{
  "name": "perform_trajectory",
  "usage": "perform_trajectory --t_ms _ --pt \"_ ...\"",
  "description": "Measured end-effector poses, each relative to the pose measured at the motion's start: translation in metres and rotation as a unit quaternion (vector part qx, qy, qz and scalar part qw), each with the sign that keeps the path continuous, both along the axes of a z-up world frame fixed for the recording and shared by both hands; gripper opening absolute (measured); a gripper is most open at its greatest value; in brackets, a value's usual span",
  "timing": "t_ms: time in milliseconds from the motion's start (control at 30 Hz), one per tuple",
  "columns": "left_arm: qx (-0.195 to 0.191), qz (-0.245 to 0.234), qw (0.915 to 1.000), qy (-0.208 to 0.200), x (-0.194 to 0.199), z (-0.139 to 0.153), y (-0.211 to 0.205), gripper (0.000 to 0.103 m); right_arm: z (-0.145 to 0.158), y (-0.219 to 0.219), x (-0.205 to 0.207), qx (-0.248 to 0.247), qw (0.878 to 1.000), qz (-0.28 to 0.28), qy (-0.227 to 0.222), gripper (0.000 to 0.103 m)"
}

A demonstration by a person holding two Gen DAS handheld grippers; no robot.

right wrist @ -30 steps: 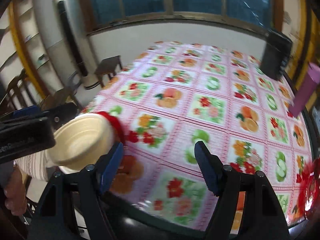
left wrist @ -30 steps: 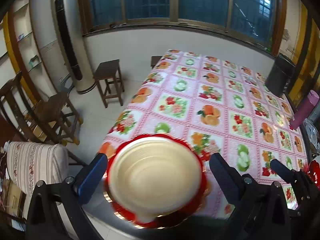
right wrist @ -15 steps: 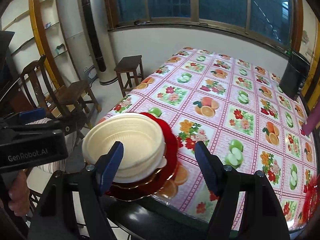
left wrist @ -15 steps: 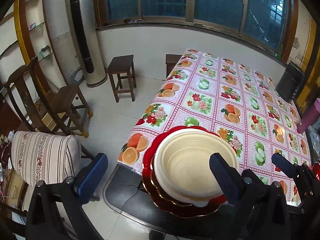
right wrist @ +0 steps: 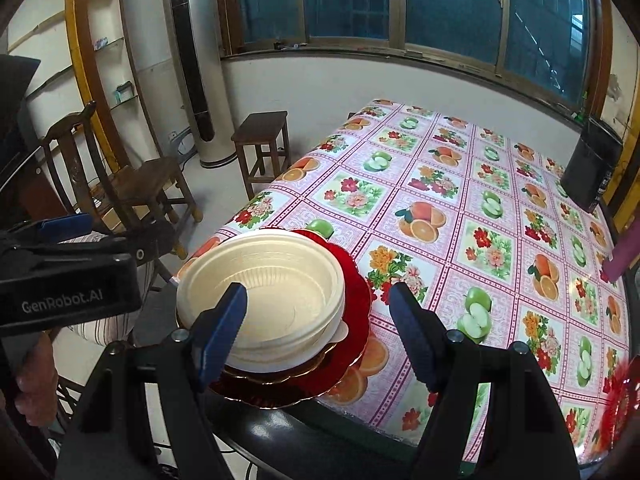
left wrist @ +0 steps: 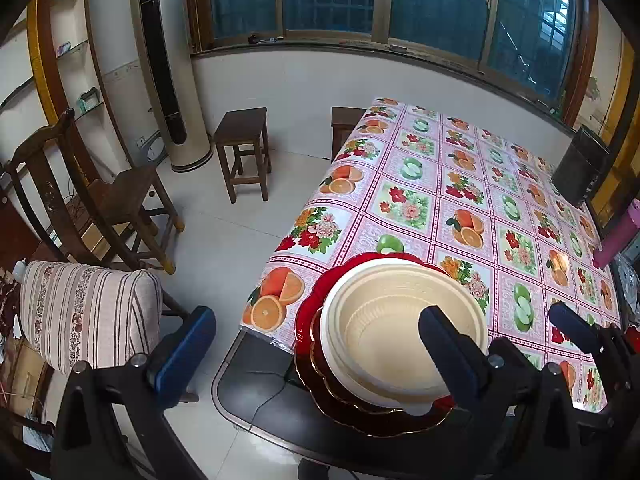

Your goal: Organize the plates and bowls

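Nested cream bowls [left wrist: 384,328] [right wrist: 264,284] sit on stacked red gold-rimmed plates [left wrist: 316,300] [right wrist: 356,304] at the near left corner of the table [left wrist: 404,208], which has a fruit-print cloth. The plates reach past the cloth onto the black table rim. My left gripper [left wrist: 318,352] is open above and left of the stack, with its right finger crossing the bowls in the picture. My right gripper [right wrist: 316,332] is also open, just right of the stack, with nothing gripped. The left gripper's body [right wrist: 68,288] and a hand [right wrist: 32,384] show in the right wrist view.
Another red plate [right wrist: 622,400] lies at the table's right edge. A pink bottle [left wrist: 618,236] and a black box [left wrist: 580,168] stand at the far right. On the floor to the left are a striped cushioned seat [left wrist: 84,312], wooden chairs [left wrist: 100,204] and a stool [left wrist: 244,148].
Both grippers have drawn back from the stack. The bowls were centred between the left gripper's fingers a second ago and now lie at its right finger. The stack stays at the table corner.
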State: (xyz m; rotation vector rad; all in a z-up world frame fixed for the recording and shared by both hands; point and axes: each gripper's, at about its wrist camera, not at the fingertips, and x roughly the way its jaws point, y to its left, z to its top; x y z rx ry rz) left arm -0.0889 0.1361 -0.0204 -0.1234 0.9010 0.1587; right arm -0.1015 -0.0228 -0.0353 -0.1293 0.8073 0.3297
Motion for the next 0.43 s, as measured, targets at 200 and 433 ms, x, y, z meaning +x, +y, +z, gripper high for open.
perform_trajectory --t_ms 200,433 --pt "-0.001 0.002 1.0000 -0.001 -0.0012 -0.0002 0.0009 0.103 -0.0005 -0.0002 0.0006 -0.002 1.000 -0.001 0.002 0.074" --pt "0.014 0.003 0.9999 -0.009 -0.0067 -0.0017 -0.0023 0.103 -0.0038 0.0035 -0.0037 -0.005 1.000 0.008 0.005 0.074"
